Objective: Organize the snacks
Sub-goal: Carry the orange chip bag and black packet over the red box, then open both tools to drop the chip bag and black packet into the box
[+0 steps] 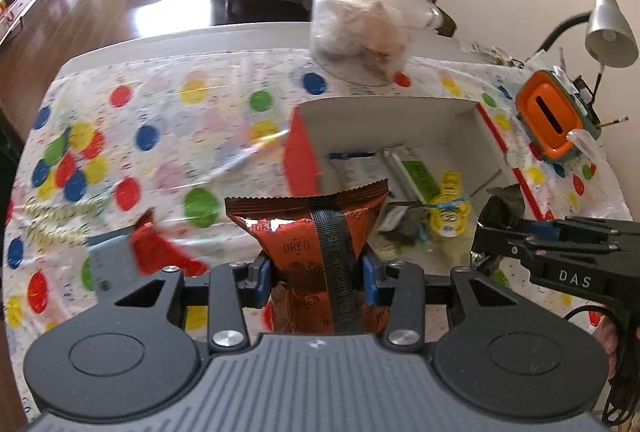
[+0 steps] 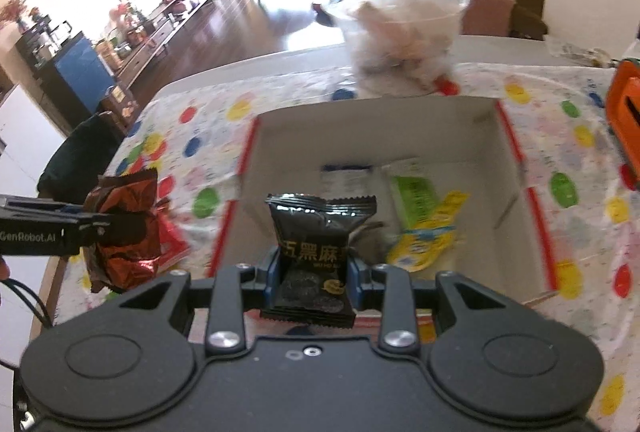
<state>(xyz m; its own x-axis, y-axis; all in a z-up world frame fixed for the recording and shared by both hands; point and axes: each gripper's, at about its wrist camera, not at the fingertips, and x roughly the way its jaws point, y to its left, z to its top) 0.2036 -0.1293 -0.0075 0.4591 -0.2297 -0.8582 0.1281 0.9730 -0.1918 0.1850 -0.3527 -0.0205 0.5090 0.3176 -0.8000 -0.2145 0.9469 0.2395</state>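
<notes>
- Your left claw (image 1: 316, 272) is pinching an Oreo pack (image 1: 308, 228); its blue pads press the pack's two sides, and the serrated top stands upright above them.
- That pack hangs above the counter (image 1: 160, 119), just outside the box's (image 1: 384, 115) red left wall.
- Your right claw (image 2: 314, 270) is pinching a black pack (image 2: 316, 232) with gold lettering, also upright, over the box's near part.
- The box sits open on the dotted cloth, toward the counter's right side, its far wall near the far edge.
- Inside it lie a green pack (image 2: 416, 191), a yellow pack (image 2: 428, 240) and a white pack (image 2: 348, 175) with a blue strip, all flat on the bottom.
- A red wrapper (image 1: 160, 248) lies on the cloth left of the box, near your left claw.
- A clear tub (image 1: 360, 27) stuffed with plastic stands beyond the box at the far edge.
- An orange holder (image 1: 548, 111) and a grey lamp (image 1: 608, 27) stand near the far right corner.
</notes>
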